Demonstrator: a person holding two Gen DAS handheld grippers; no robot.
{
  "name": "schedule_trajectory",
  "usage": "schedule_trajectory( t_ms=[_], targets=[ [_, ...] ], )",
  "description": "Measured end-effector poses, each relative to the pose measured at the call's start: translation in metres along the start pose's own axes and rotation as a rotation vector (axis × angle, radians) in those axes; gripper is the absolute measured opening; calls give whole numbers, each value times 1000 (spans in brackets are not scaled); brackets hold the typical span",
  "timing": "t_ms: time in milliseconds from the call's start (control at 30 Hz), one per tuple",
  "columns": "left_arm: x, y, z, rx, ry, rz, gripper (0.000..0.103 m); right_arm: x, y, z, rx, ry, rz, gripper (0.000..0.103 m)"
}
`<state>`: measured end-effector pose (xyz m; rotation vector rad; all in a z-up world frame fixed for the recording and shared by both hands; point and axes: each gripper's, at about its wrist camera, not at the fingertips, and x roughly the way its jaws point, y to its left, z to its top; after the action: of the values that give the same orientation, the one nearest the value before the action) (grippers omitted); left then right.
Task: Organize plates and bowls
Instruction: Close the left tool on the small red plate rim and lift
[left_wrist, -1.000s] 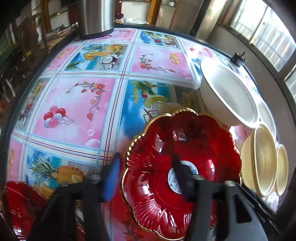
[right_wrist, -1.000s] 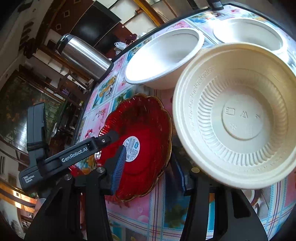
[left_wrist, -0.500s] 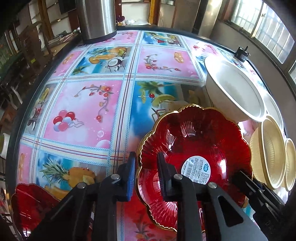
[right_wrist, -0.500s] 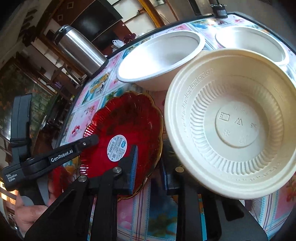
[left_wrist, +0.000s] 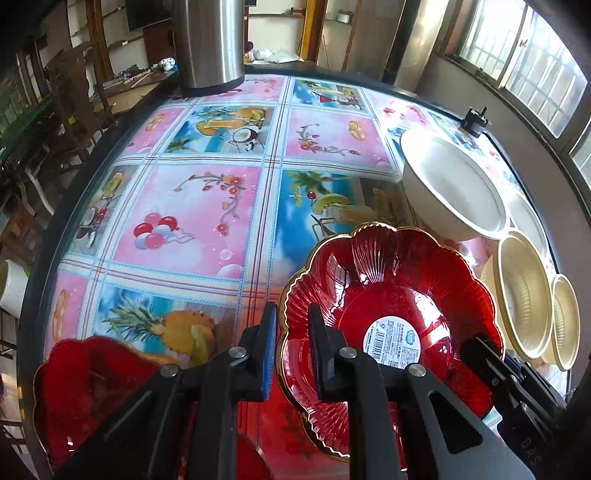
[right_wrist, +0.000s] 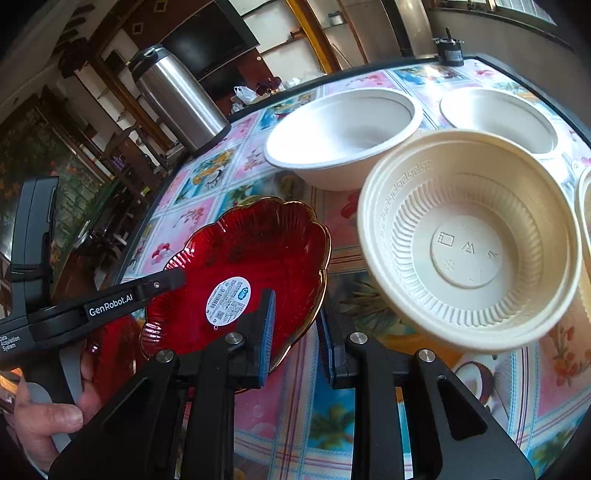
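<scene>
A red scalloped plate with a gold rim and a white sticker is held from two sides. My left gripper is shut on its left rim, one finger inside the plate and one outside. My right gripper is shut on the opposite rim. The right gripper's fingers show at the plate's far edge in the left wrist view. The red plate sits tilted in the right wrist view, with one of the left gripper's fingers lying across it. A second red plate lies at lower left.
A cream ribbed bowl stands right beside the held plate, with two white bowls behind it. Cream bowls line the table's right edge. A steel flask stands at the far edge. A hand holds the left gripper.
Both grippers went from wide open astride the red plate's rim to shut on it. The plate now looks slightly tipped.
</scene>
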<state>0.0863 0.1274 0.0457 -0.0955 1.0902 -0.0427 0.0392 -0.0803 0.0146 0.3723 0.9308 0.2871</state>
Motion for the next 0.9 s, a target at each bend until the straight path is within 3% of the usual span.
schedule_trajectory(
  t_ms=[533, 900],
  targets=[
    [-60, 38, -25, -43, -87, 15, 15, -30, 51, -16, -85, -27, 59, 23],
    [-93, 94, -59, -116, -121, 61, 15, -31, 110, -43, -189, 6, 117, 23]
  ],
)
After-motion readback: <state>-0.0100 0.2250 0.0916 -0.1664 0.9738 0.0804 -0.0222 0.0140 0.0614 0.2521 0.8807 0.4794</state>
